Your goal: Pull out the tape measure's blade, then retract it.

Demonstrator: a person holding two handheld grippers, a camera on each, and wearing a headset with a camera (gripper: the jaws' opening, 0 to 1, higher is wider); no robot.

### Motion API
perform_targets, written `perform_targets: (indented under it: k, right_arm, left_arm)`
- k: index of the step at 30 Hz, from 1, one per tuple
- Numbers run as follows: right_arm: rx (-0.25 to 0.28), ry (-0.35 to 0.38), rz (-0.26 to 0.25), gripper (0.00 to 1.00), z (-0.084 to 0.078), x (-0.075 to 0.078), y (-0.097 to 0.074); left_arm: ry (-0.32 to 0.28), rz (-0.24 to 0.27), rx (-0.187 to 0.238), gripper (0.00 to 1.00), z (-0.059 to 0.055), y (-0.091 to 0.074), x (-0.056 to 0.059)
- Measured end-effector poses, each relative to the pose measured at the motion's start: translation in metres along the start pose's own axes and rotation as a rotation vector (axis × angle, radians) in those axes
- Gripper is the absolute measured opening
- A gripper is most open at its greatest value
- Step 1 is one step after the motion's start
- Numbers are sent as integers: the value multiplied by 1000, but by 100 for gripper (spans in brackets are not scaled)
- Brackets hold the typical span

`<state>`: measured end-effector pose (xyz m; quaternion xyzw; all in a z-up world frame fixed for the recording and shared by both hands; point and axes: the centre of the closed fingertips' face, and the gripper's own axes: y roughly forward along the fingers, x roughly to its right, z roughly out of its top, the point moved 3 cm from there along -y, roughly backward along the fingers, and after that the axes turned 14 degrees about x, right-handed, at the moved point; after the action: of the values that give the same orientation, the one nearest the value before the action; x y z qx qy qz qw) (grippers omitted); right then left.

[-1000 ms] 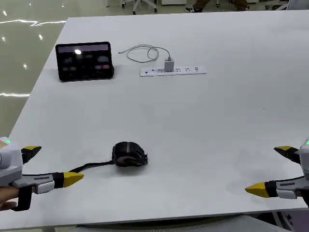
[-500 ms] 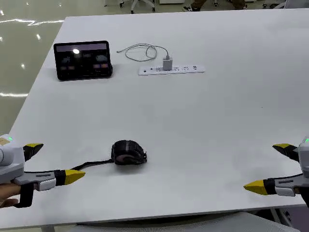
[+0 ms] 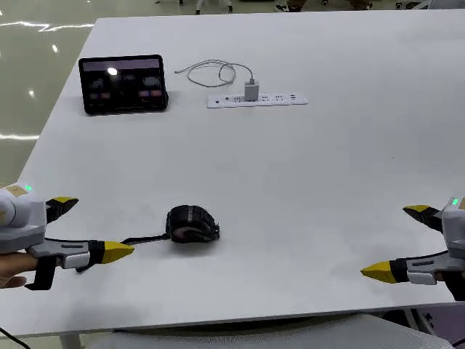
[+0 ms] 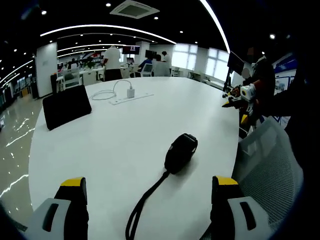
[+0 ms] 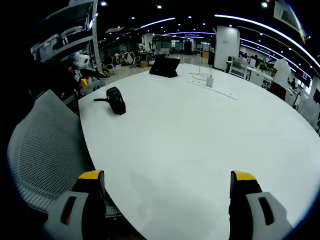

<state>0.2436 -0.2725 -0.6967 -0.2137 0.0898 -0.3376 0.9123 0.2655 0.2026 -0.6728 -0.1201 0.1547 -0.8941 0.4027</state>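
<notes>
- While both claws stand spread and hold nothing, the white worktop (image 3: 327, 182) carries the tape measure (image 3: 192, 224) near its front edge, toward the front-left corner, untouched.
- Left gripper (image 3: 98, 227) hovers at the front-left, jaws open and empty, just beside the black strap (image 3: 145, 238) that trails toward it. I judge it best placed to pin the tape measure, closing on the body rather than the strap.
- Right gripper (image 3: 390, 241), jaws likewise open and empty, hangs well apart near the front-right corner. It should cross over to take the blade's end hook.
- That end hook is too small to make out, so approach slowly and pull level along the worktop.
</notes>
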Motion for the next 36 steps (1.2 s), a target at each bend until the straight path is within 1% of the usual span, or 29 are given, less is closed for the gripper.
perform_targets:
  k: [1, 3, 5, 8, 9, 11, 12, 13, 14, 16, 20, 21, 23, 24, 26, 28, 30, 31, 32, 33, 34, 35, 36]
  right_arm:
    - [0, 3, 6, 100, 0, -1, 2]
    - [-9, 2, 18, 100, 0, -1, 6]
    - [-7, 1, 32, 100, 3, -2, 11]
    - [-1, -2, 54, 100, 7, -5, 19]
    - [-4, -2, 62, 100, 8, -7, 23]
    - [-4, -8, 73, 100, 9, -8, 28]
    - [-6, -13, 83, 100, 10, -9, 31]
    - [-6, -16, 89, 100, 10, -10, 34]
    - [-4, -22, 100, 100, 11, -12, 36]
    - [-2, -31, 112, 100, 12, -13, 40]
    - [21, -58, 151, 100, 17, -15, 50]
    - [48, -73, 172, 100, 20, -18, 55]
    - [47, -69, 195, 100, 18, -21, 58]
    - [35, -72, 200, 100, 17, -21, 61]
    - [35, -93, 213, 100, 17, -23, 65]
    - [41, -98, 221, 100, 18, -23, 67]
    - [37, -100, 231, 100, 19, -24, 70]
    - [51, -108, 245, 100, 21, -26, 71]
    - [54, -111, 244, 100, 24, -26, 73]
    - [57, -113, 246, 100, 26, -27, 74]
    - [59, -123, 251, 100, 28, -28, 77]
    - [60, -134, 260, 100, 29, -29, 79]
    - [58, -139, 261, 100, 31, -30, 82]
  left_arm:
    - [12, -5, -4, 100, 1, 2, 0]
    - [31, -36, -8, 99, 5, 9, 2]
    - [70, -57, -5, 98, 8, 15, 3]
    - [81, -97, -9, 98, 10, 24, 7]
    - [97, -110, -10, 99, 11, 28, 9]
    - [113, -121, -20, 99, 11, 33, 10]
    - [110, -136, -54, 99, 8, 36, 12]
    - [105, -147, -79, 99, 5, 37, 14]
    - [117, -163, -97, 99, 3, 41, 15]
    - [141, -184, -109, 99, 1, 46, 17]
    - [164, -221, -137, 99, 1, 58, 23]
    - [177, -234, -148, 99, 1, 61, 24]
    - [192, -251, -159, 99, 1, 65, 26]
    - [206, -270, -186, 99, -2, 67, 27]
    - [229, -281, -195, 98, -1, 71, 28]
    - [232, -295, -201, 98, 0, 73, 29]
    - [261, -319, -219, 97, 0, 75, 31]
    - [267, -331, -232, 97, -1, 76, 33]
    - [296, -344, -246, 96, -1, 77, 33]
    - [336, -352, -264, 95, -2, 77, 32]
    - [380, -371, -282, 95, -4, 79, 34]
    - [383, -380, -291, 93, -4, 79, 36]
    - [370, -380, -288, 93, -3, 82, 39]
